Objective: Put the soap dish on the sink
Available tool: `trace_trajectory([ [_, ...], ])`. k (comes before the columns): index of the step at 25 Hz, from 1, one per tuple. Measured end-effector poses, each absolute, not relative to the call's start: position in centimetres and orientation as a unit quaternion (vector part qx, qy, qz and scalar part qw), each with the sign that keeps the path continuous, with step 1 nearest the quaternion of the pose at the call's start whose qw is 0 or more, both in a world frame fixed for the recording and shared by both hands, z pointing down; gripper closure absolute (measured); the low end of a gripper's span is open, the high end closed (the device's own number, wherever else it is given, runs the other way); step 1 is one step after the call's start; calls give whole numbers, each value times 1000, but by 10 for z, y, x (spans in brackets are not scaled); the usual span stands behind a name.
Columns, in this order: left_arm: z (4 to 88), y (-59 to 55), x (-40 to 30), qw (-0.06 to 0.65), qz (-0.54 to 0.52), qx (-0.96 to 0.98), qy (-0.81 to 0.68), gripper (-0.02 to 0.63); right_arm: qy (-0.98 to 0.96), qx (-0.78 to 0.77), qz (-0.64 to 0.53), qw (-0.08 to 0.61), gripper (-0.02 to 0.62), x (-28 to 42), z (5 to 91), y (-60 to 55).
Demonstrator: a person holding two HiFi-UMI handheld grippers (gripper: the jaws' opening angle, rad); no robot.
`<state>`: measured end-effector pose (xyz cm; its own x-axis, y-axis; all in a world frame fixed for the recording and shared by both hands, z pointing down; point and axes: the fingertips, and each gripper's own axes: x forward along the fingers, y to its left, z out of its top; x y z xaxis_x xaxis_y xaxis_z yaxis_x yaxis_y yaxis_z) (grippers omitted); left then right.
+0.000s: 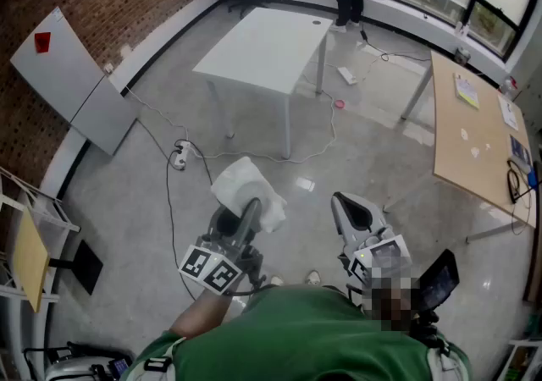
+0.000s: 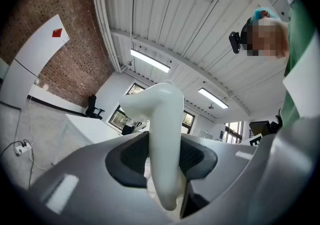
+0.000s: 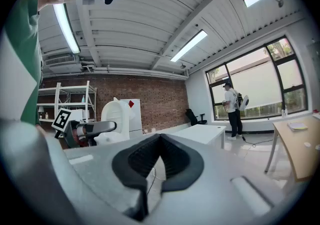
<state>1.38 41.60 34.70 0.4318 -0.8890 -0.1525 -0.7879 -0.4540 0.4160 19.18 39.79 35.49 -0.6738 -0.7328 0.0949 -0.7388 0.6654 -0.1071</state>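
Left claw [image 2: 163, 158] grips the white soap dish [image 2: 161, 111] between its jaws.

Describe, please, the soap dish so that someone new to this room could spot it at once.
Start at the white table in mid-floor and come toward the person in green. The soap dish is the white curved piece clamped in the left gripper; the right gripper beside it holds nothing.

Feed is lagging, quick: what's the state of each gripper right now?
Left gripper: closed on the white soap dish.
Right gripper: closed, nothing between its jaws.
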Motion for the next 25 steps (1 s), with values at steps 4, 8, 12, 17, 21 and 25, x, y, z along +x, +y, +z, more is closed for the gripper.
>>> trace_trajectory([
  [4,346,417,15,144,-176,835,-502,456,-913,402,70,24,594,190,355,398],
  [8,350,418,17,146,-174,834,-503,456,-913,400,73,31,594,190,359,399],
  [12,350,419,15,147,-173,834,-502,456,-913,399,73,32,594,187,359,398],
  [17,354,415,14,148,-169,834,-504,456,-913,400,68,49,594,180,366,394],
  [21,357,410,21,143,-166,833,-508,456,-909,408,59,53,594,184,368,386],
  [25,358,406,24,142,-167,836,-503,456,-907,415,58,48,592,185,366,384],
])
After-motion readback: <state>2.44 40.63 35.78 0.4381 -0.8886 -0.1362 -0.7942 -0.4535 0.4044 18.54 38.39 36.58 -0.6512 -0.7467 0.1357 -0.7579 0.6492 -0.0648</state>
